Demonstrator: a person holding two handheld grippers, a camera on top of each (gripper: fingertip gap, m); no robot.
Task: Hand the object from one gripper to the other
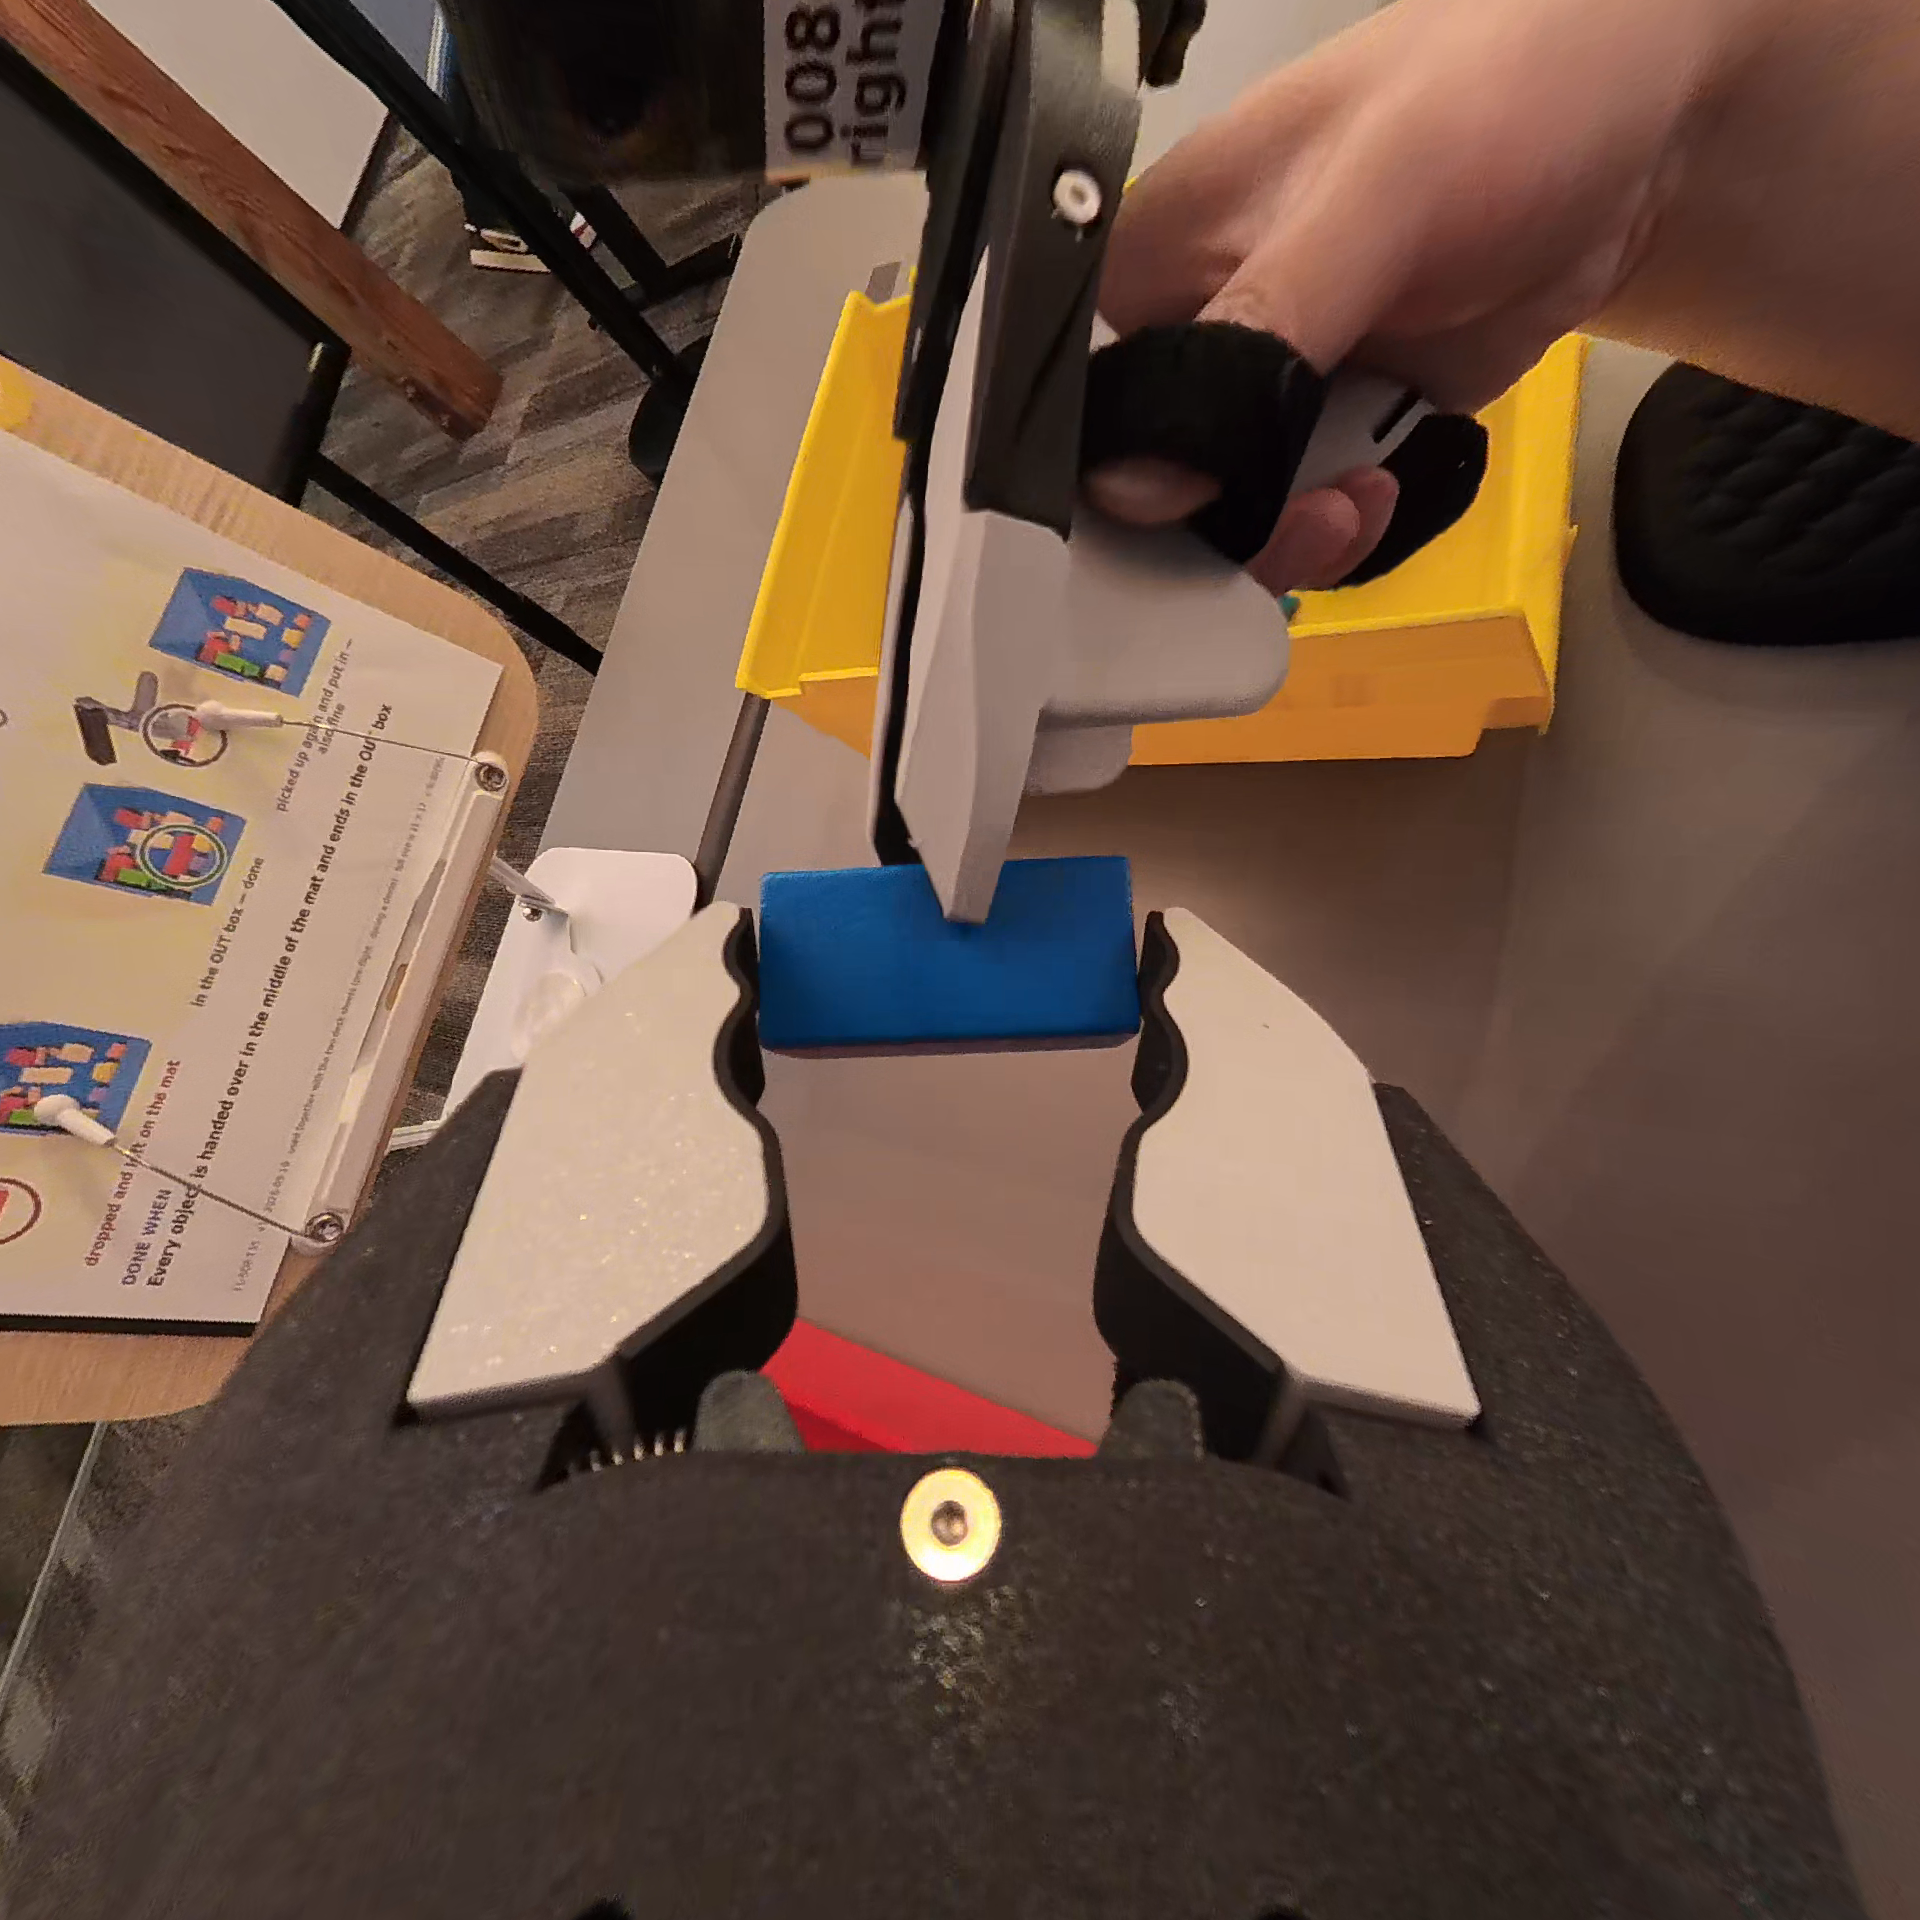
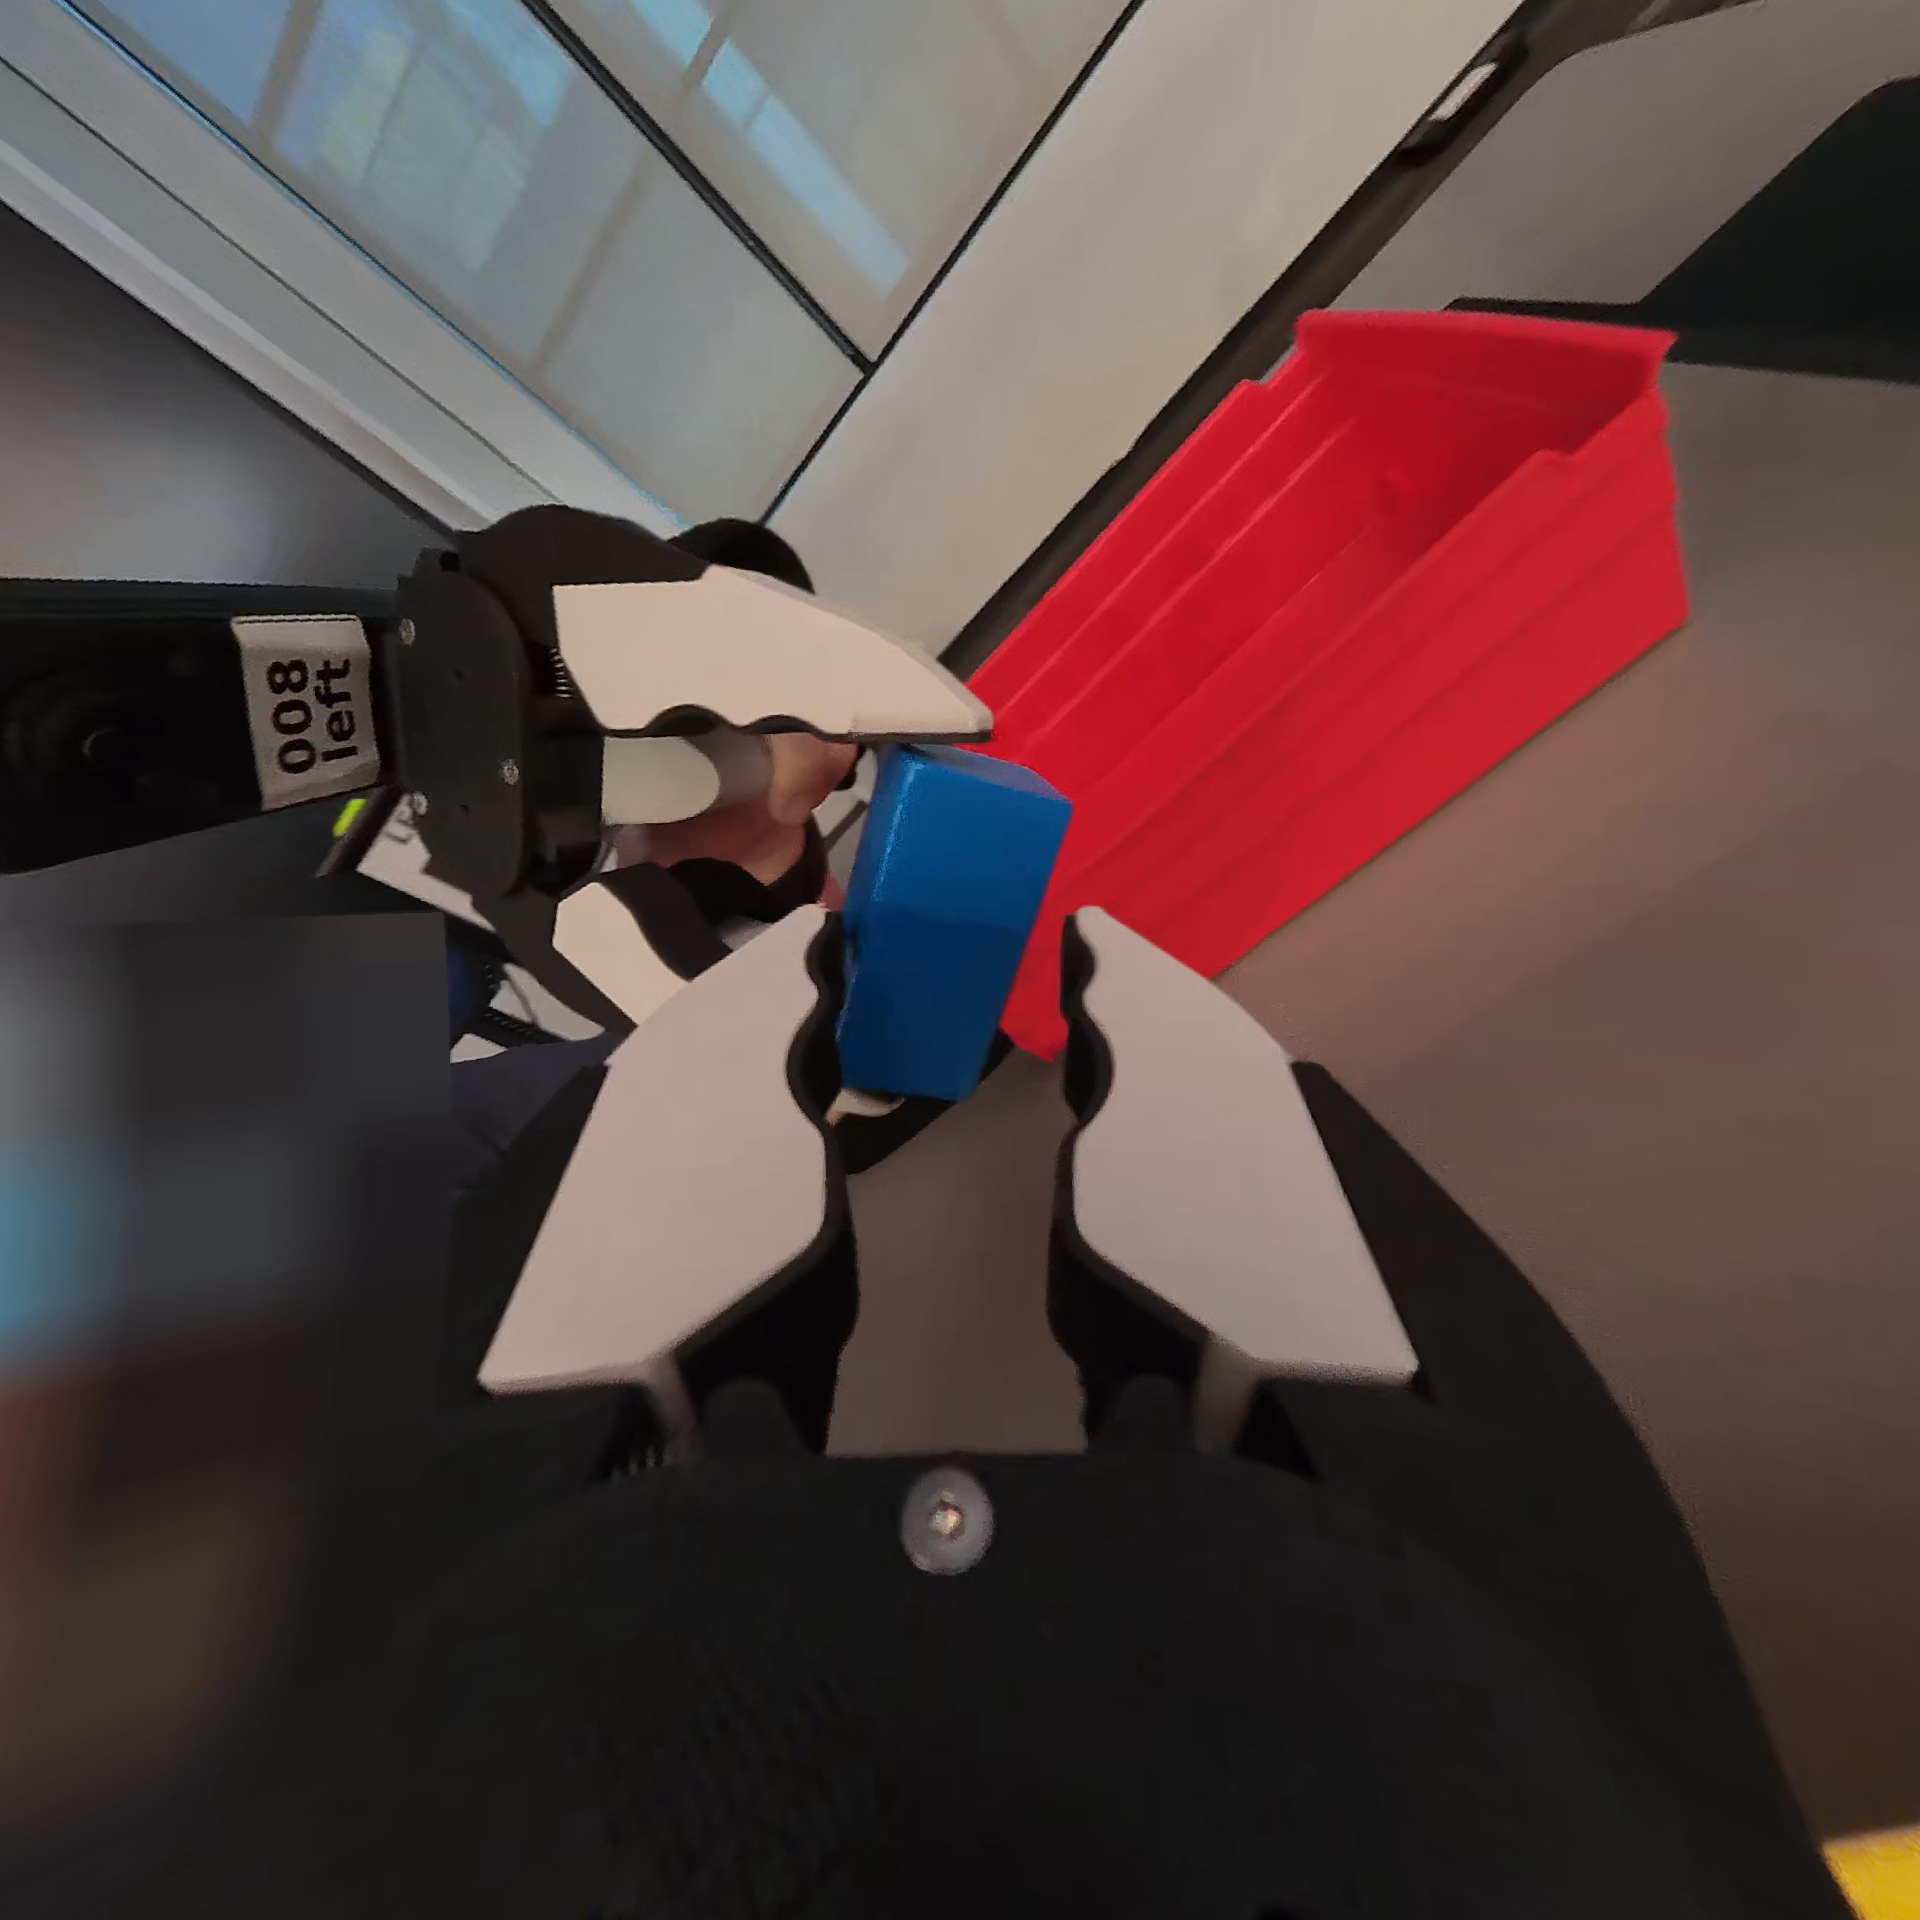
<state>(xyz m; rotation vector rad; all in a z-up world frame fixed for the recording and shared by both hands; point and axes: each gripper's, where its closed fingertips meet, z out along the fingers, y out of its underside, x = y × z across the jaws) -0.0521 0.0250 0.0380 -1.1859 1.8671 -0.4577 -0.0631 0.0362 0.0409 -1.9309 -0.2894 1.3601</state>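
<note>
Handover in mid-air, right at the crossing point. Blue block (image 1: 945, 961) sits up off the table, caught between two tools at once. The left gripper (image 1: 945, 971) has its fingers on the block's two short ends, black pads pressed to both sides, so it looks clamped on. From above, the right gripper (image 1: 961, 894) comes down across the block's top edge. In its own camera the right gripper (image 2: 945, 997) has one pad against the block (image 2: 940, 925) and a visible gap on the other side, so I judge it loosened, spread wider than the block.

So the pass looks mostly done: the receiving tool has hold, the giving tool still needs to clear off. Which way it goes I can't say for certain.

Room to move: red bin (image 2: 1403, 623) lies beyond the block in the right view, yellow bin (image 1: 1403, 665) behind the right tool in the left view. Grey table (image 1: 1558, 1039) is bare underneath. The hand (image 1: 1403, 208) has free space above for lifting away.
</note>
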